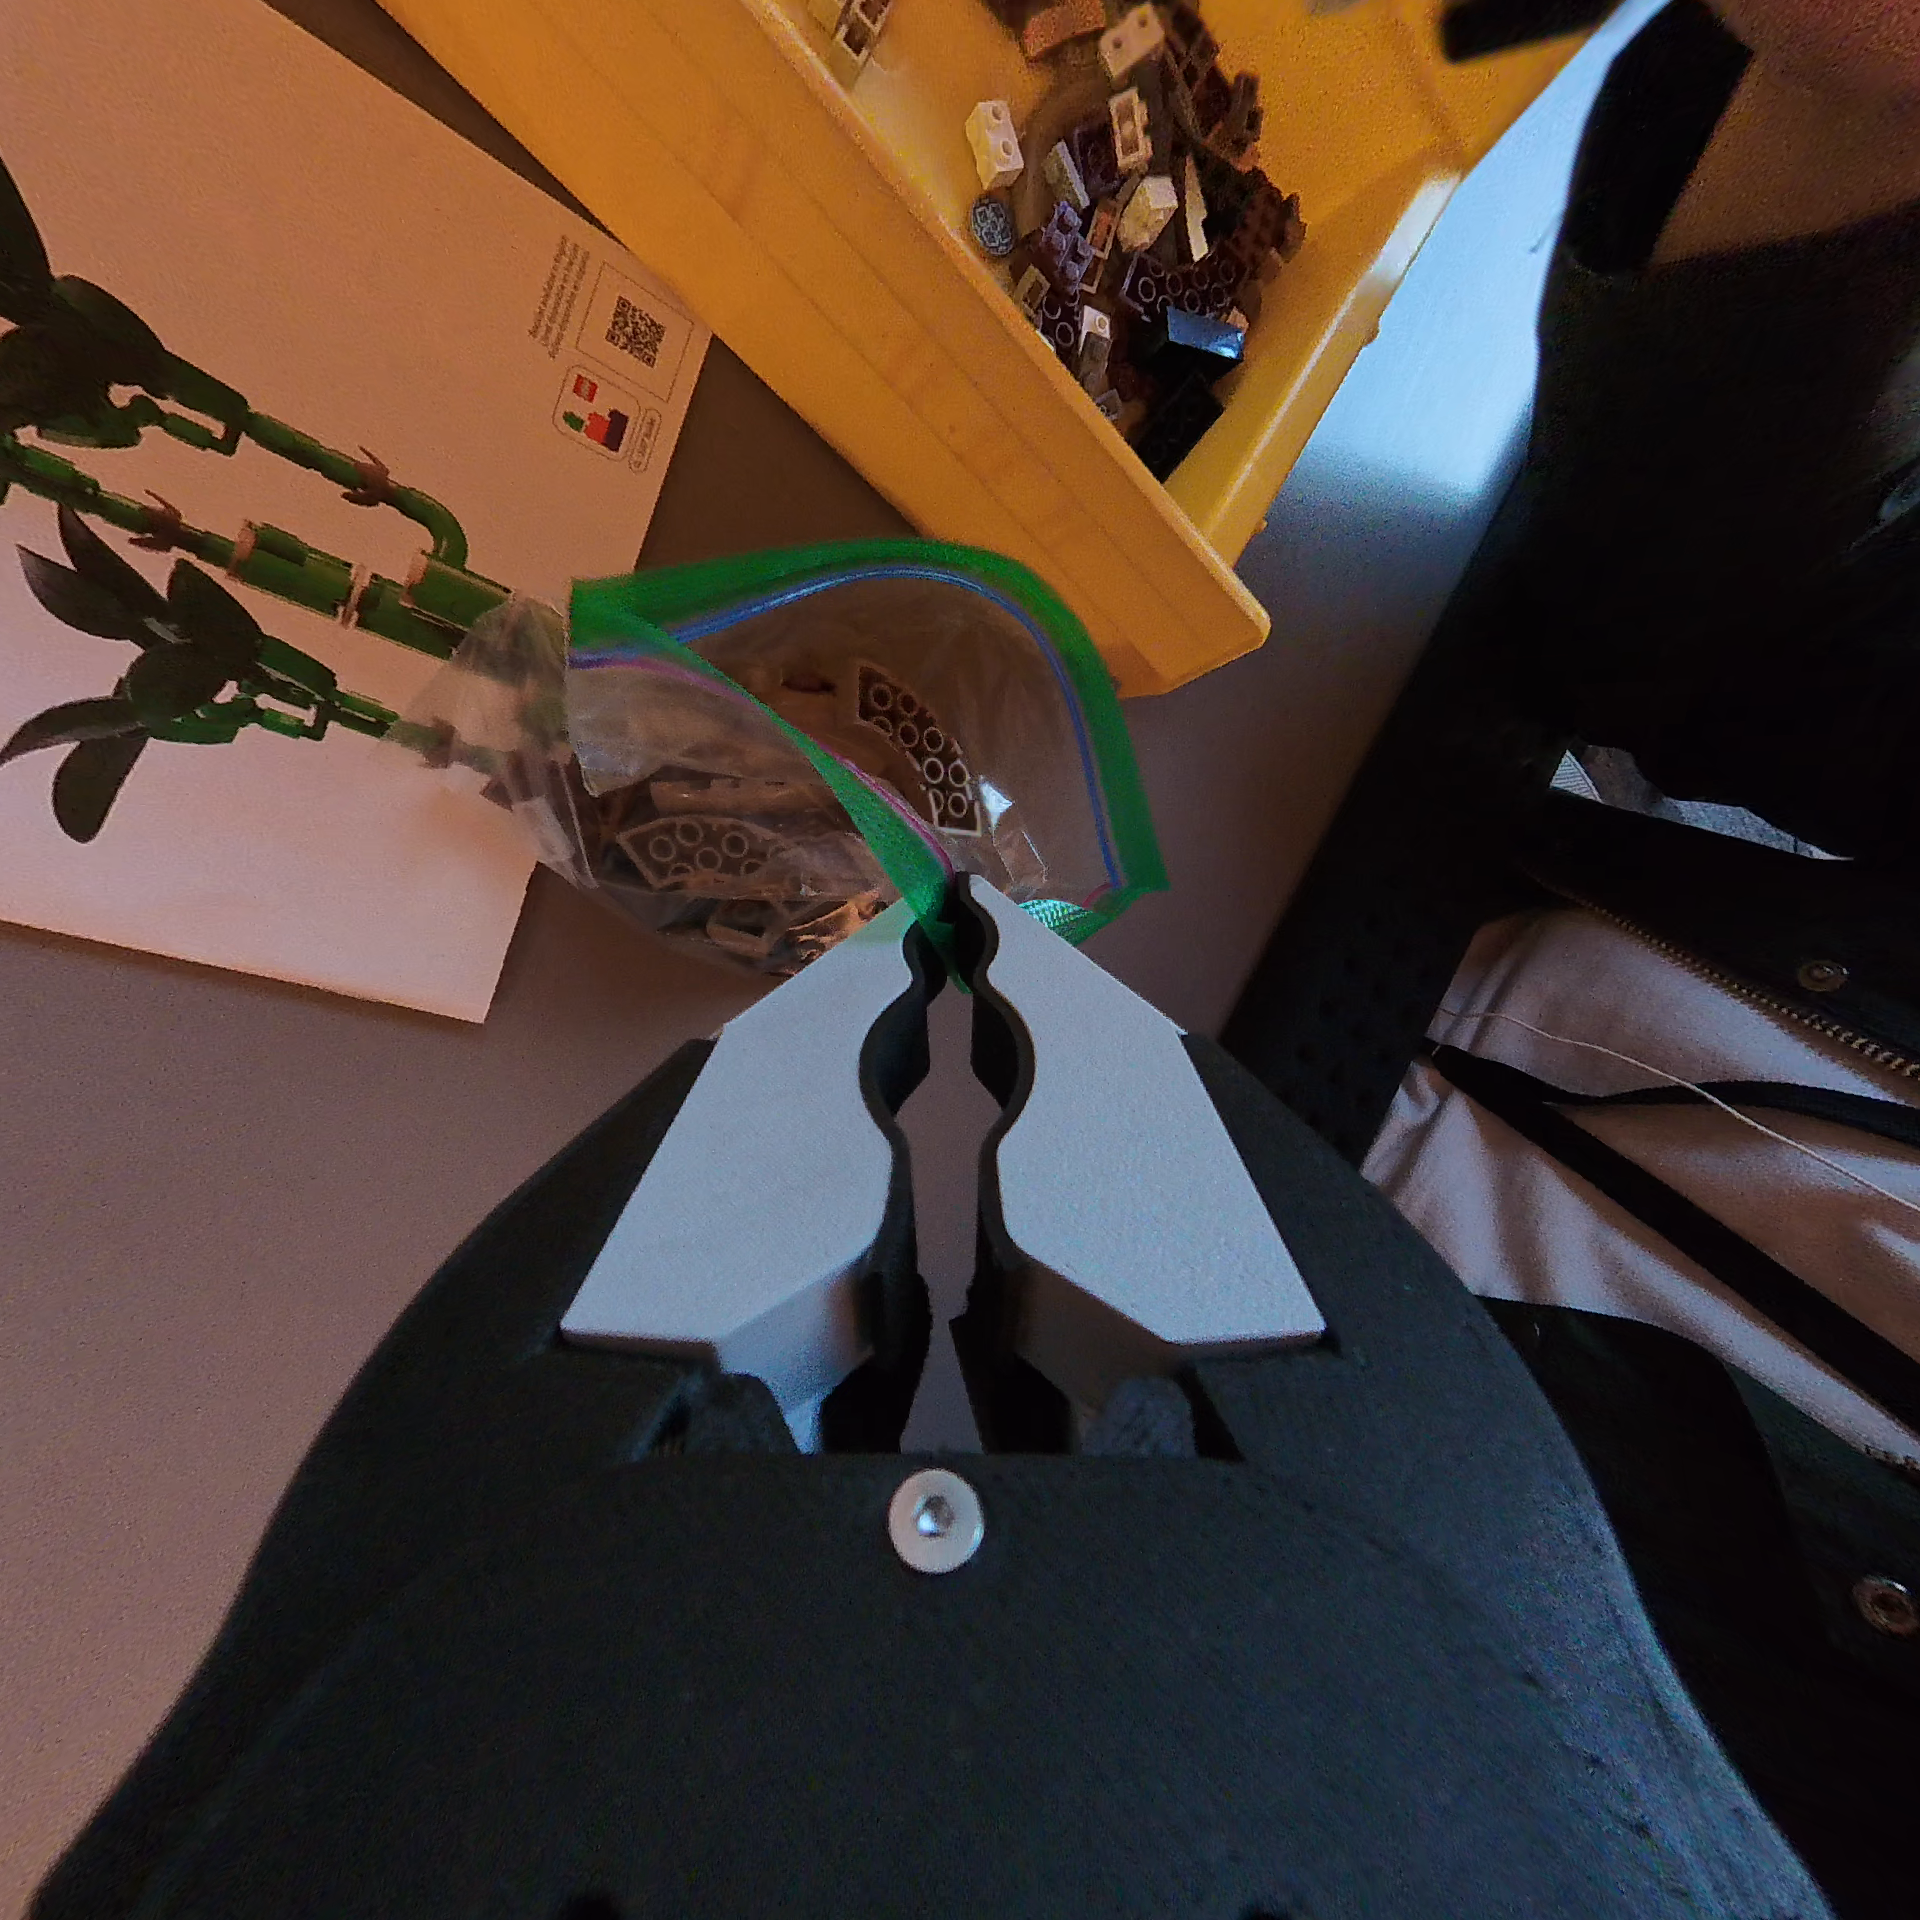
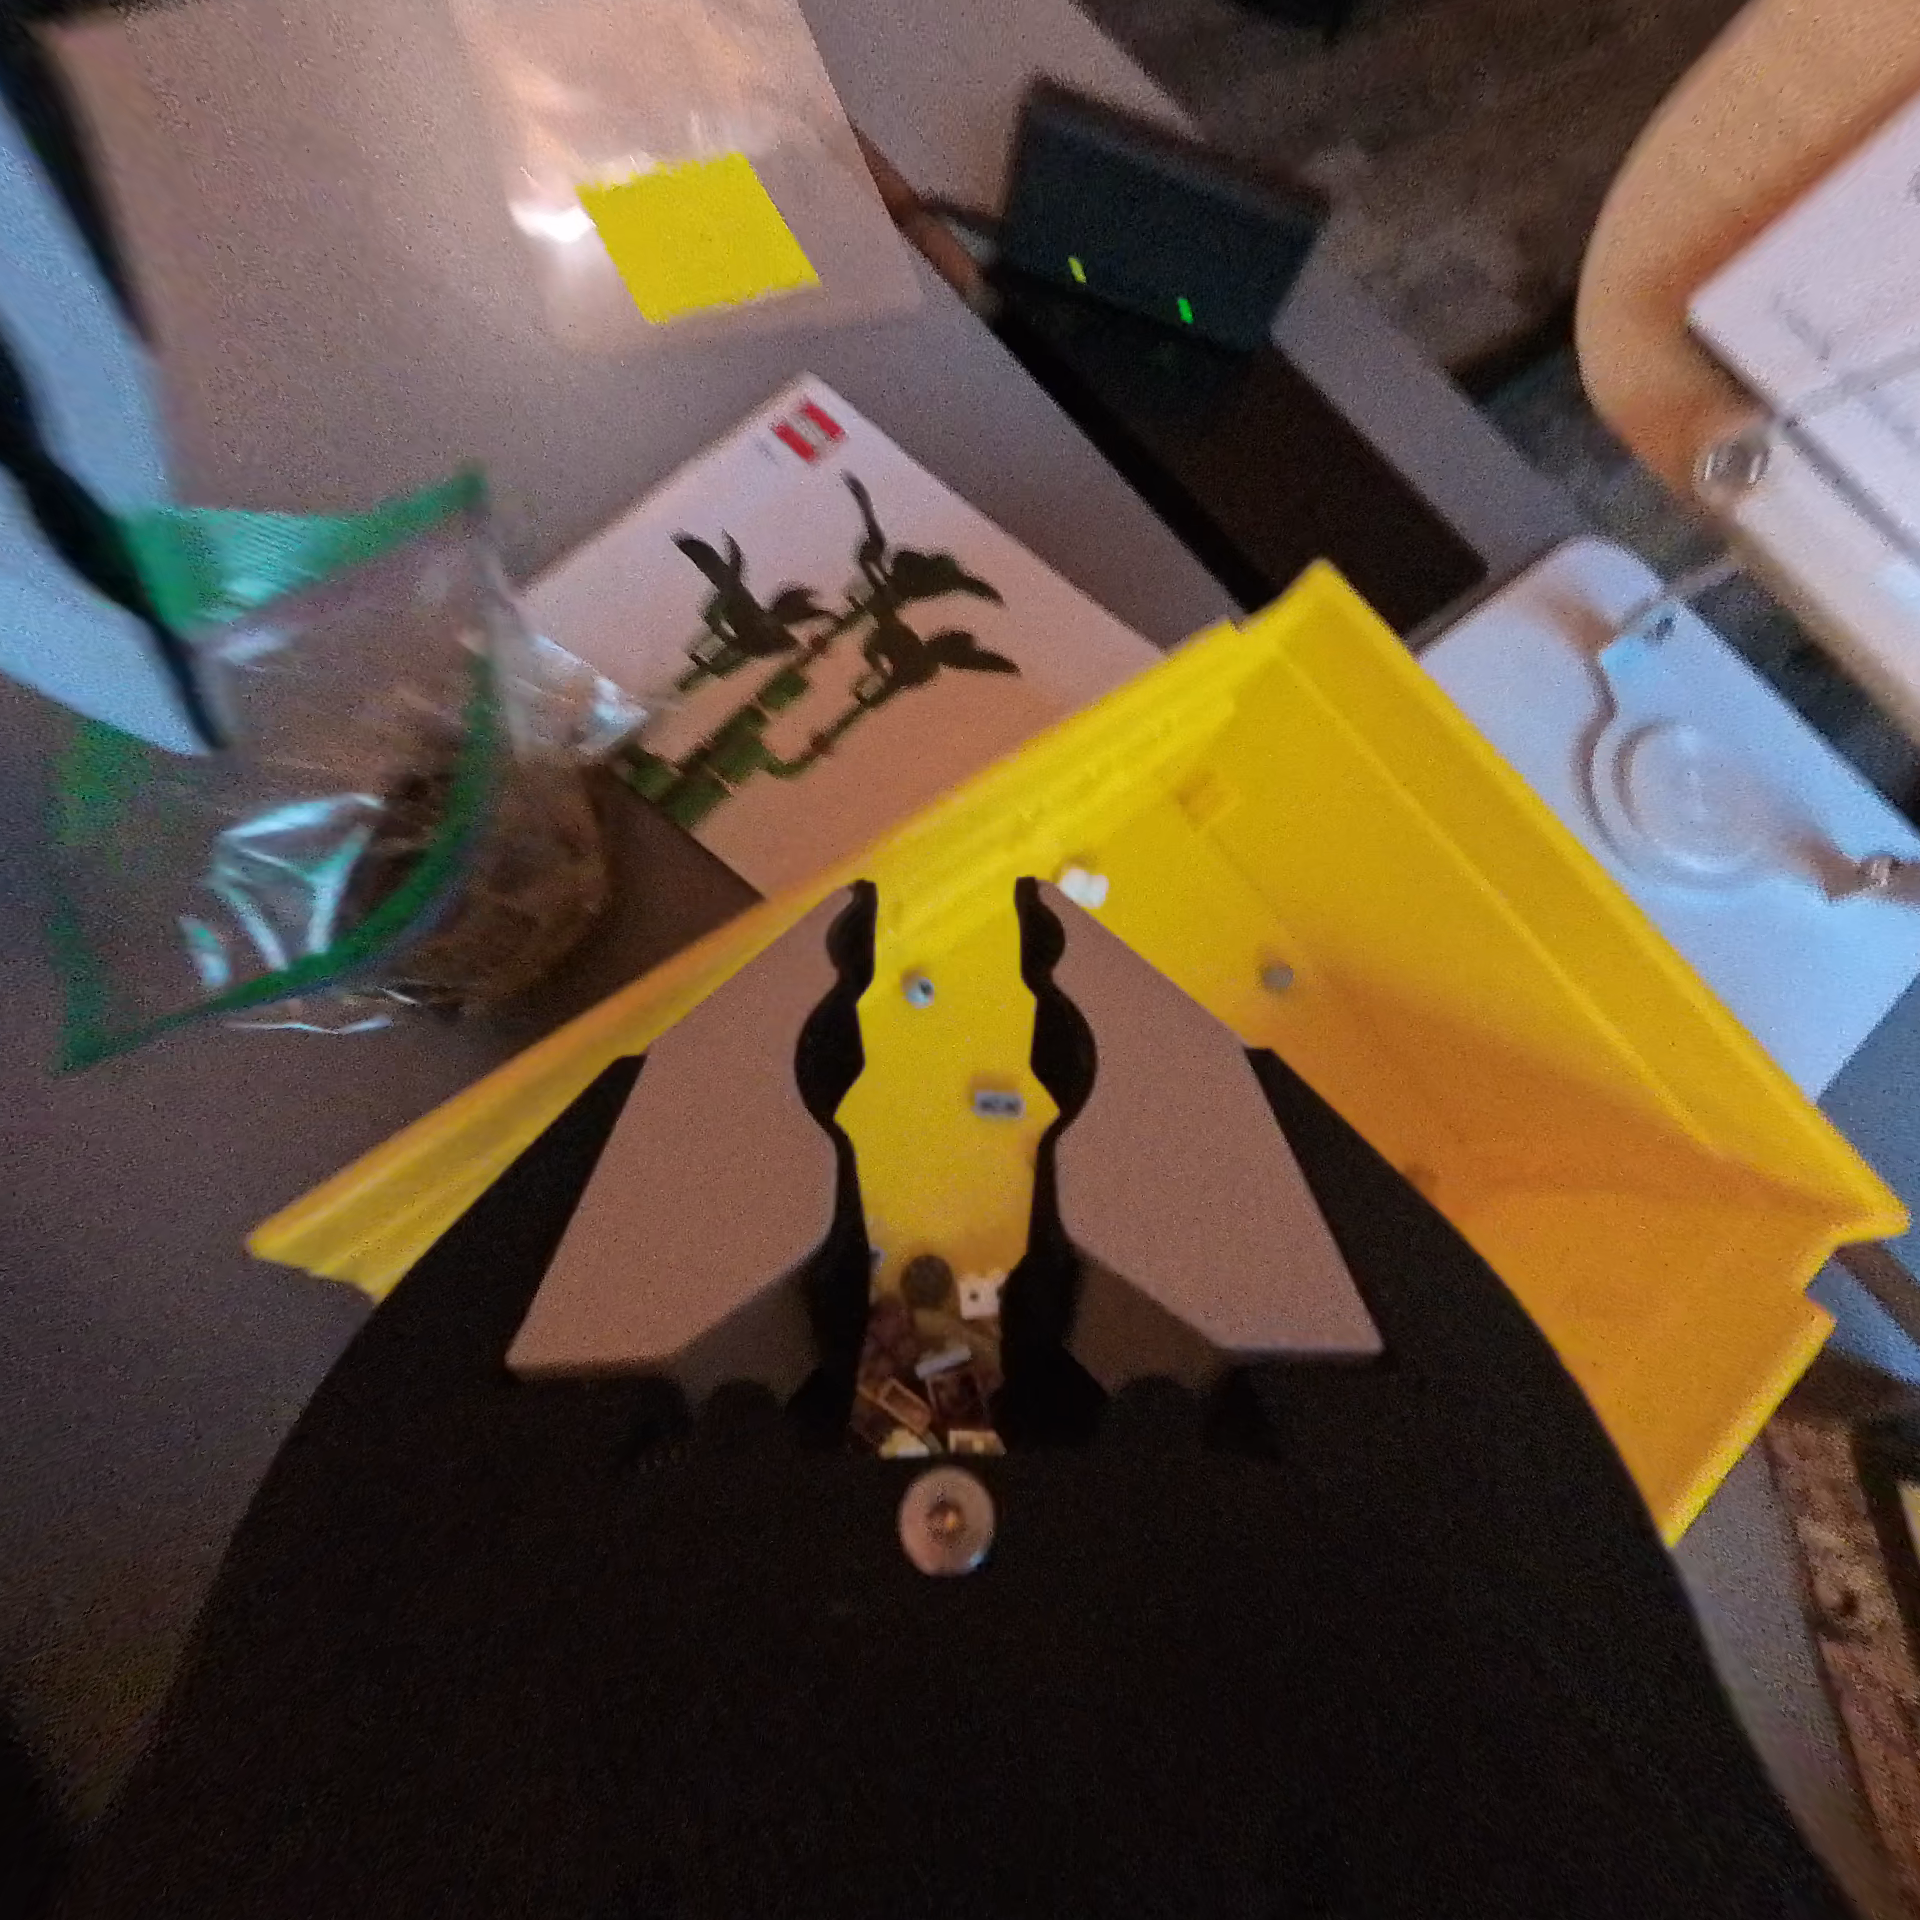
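The clear zip bag (image 1: 831,769) with the green seal strip sits on the grey table (image 1: 208,1195), its mouth gaping wide, and the left gripper (image 1: 961,914) pinches the green rim at the near corner of that mouth, fingertips pressed together on the plastic. Inside the bag lie dark and grey building bricks (image 1: 707,862), filling the lower part; the upper part near the opening holds only one curved studded piece.

Just beyond the bag stands the yellow bin (image 1: 1039,416), tilted, with a heap of small dark, brown and white bricks (image 1: 1132,239) gathered in one end. So some bricks are in the bag and a good many are in the bin.

The right gripper (image 2: 945,904) hovers over the bin (image 2: 1455,935), fingers spread apart and holding nothing; a few loose pieces (image 2: 935,1361) show between them on the bin floor. This view is blurred.

Partly under the bag lies a white instruction booklet (image 1: 260,416) showing a green plant model. On the far side of the booklet from the bag, a yellow square note (image 2: 696,234) lies on the table. Beside the bin, a person's dark jacket (image 1: 1714,520) fills the edge of the left wrist view.
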